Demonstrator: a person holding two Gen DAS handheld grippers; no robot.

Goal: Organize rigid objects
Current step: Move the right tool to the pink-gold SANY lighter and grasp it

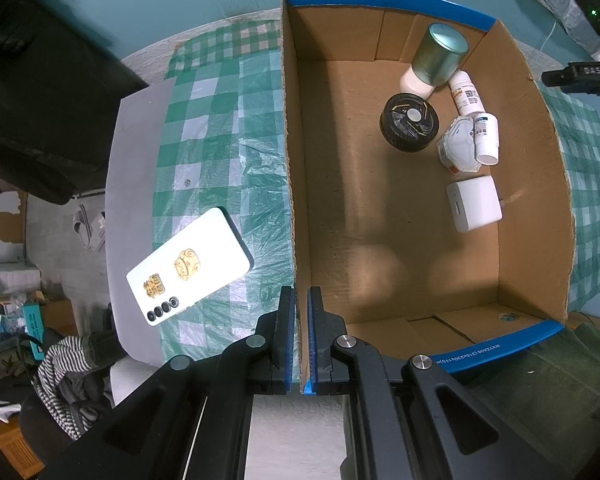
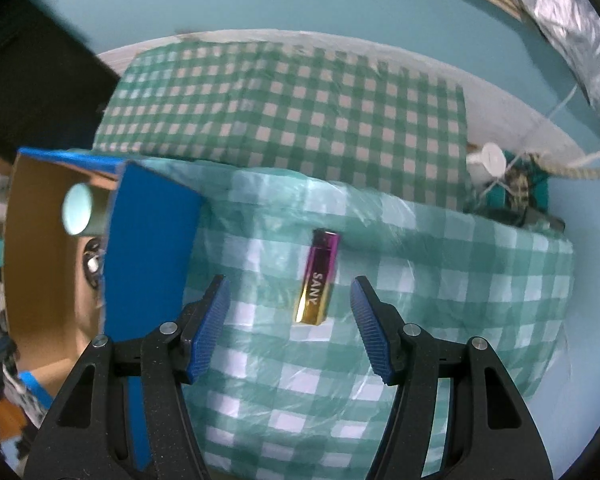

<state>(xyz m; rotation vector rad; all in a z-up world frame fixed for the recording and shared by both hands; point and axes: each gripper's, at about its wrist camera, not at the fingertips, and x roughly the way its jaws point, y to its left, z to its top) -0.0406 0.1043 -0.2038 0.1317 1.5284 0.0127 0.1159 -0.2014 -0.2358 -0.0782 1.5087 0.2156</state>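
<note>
Left gripper is clamped tight on the near wall of the cardboard box — both blue pads pressed flat against the cardboard edge, pointing straight down. Inside the box, toward its far right corner, sits a cluster: a metal-lidded jar lying tilted, a black round container just beside it, two white pill bottles on their sides, a white mask-like item touching them, and a white square adapter a little apart, nearer the right wall. Outside the box on the left, a white phone lies face down on the green checked tablecloth, camera lenses toward the near end.

Over to the right gripper — jaws spread apart, nothing touching the pads, hovering above a pink-to-gold lighter that lies flat on the tablecloth between the two fingers. The lighter's lettered side faces up. The box's blue outer wall stands just left of the left finger; this view is somewhat blurred, so what sits at the table's far right corner I cannot make out.
</note>
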